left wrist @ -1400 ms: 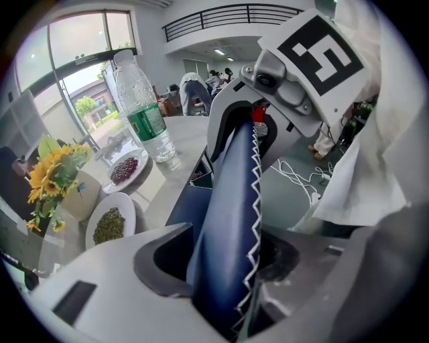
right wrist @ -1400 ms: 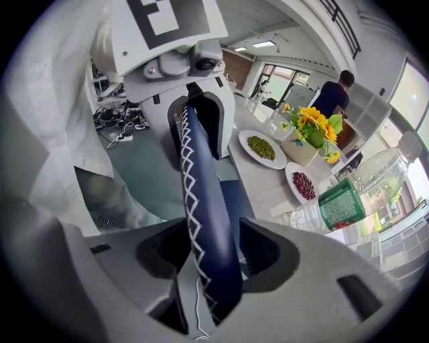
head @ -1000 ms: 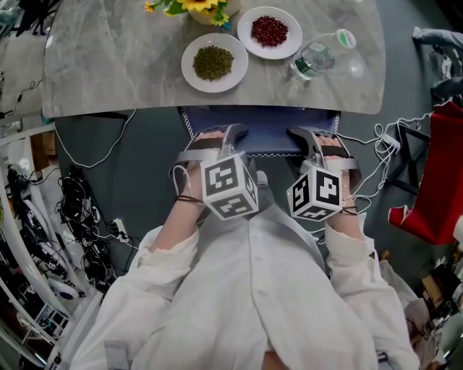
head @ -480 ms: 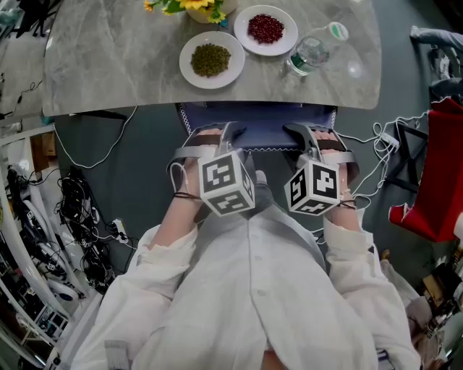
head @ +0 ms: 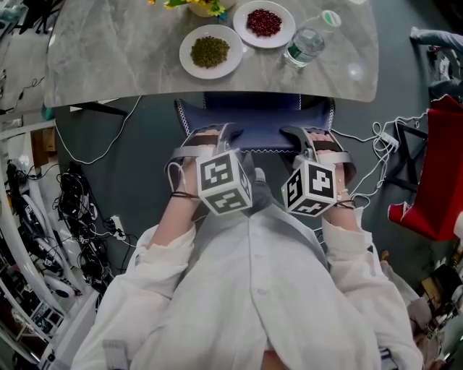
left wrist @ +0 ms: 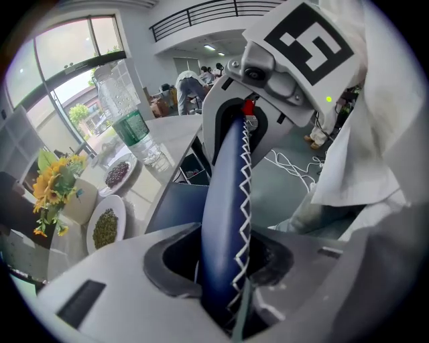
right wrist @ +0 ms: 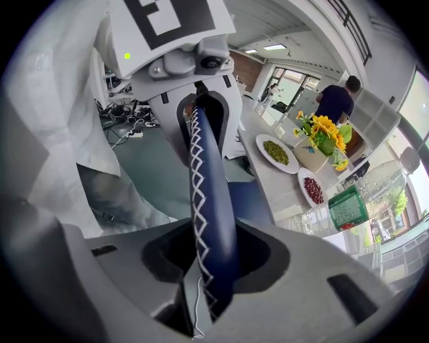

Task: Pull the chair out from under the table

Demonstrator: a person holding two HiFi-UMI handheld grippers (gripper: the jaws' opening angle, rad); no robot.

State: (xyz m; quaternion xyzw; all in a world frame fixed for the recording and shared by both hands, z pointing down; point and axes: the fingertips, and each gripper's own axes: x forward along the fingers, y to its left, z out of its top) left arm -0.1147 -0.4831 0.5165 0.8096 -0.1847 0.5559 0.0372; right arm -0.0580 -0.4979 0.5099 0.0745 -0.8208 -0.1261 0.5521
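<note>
A chair (head: 253,119) with a dark blue seat stands partly under the grey marble table (head: 145,58). Its blue backrest, edged with white zigzag stitching, runs along the near side. My left gripper (head: 230,136) clamps the backrest's top edge at the left, and my right gripper (head: 295,136) clamps it at the right. Both pairs of jaws have just been closing, with the backrest between them. In the left gripper view the padded backrest (left wrist: 224,221) fills the gap between the jaws. The right gripper view shows the same backrest (right wrist: 211,221) pinched between the pads.
On the table stand a plate of green beans (head: 210,51), a plate of red beans (head: 265,22), a water bottle (head: 304,45) and a vase of yellow flowers (head: 195,6). Cables (head: 79,209) lie on the floor at left; a red object (head: 434,181) and cords are at right.
The chair has slid out from under the table toward me, so more blue seat shows. Both grippers came back with it, still on the backrest.
</note>
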